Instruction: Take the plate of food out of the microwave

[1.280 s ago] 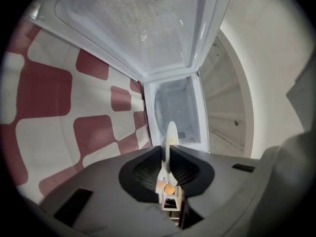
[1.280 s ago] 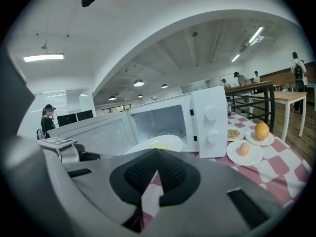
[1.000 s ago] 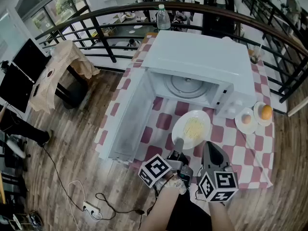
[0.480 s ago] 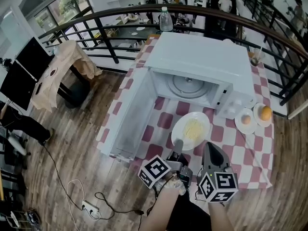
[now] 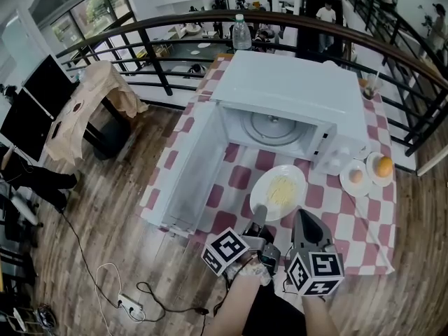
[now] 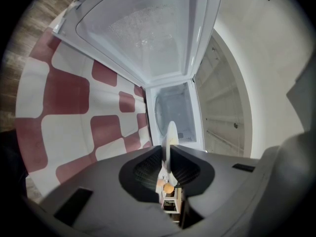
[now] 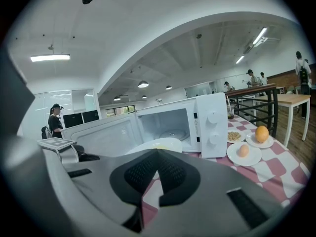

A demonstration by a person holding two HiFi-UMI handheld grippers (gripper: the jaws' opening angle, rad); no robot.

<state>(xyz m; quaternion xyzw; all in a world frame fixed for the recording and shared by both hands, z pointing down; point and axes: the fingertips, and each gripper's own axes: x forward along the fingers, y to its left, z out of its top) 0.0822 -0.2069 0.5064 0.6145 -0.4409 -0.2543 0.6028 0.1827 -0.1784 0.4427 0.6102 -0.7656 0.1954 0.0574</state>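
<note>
The white microwave point(image 5: 287, 89) stands open, its door point(image 5: 194, 173) swung out to the left and its glass turntable point(image 5: 273, 128) bare. A white plate of pale shredded food point(image 5: 278, 190) is outside it, over the red-and-white checked cloth in front of the opening. My left gripper point(image 5: 258, 214) is shut on the plate's near rim; in the left gripper view the plate point(image 6: 170, 135) shows edge-on between the pads. My right gripper point(image 5: 303, 217) is just right of the plate, shut on nothing. The plate point(image 7: 157, 144) shows beyond its tips point(image 7: 157, 156).
Right of the microwave sit two small plates, one with an egg point(image 5: 355, 176) and one with an orange point(image 5: 383, 165). A water bottle point(image 5: 241, 30) stands behind it, a glass point(image 5: 369, 82) at the back right. A dark railing point(image 5: 161, 68) runs behind the table.
</note>
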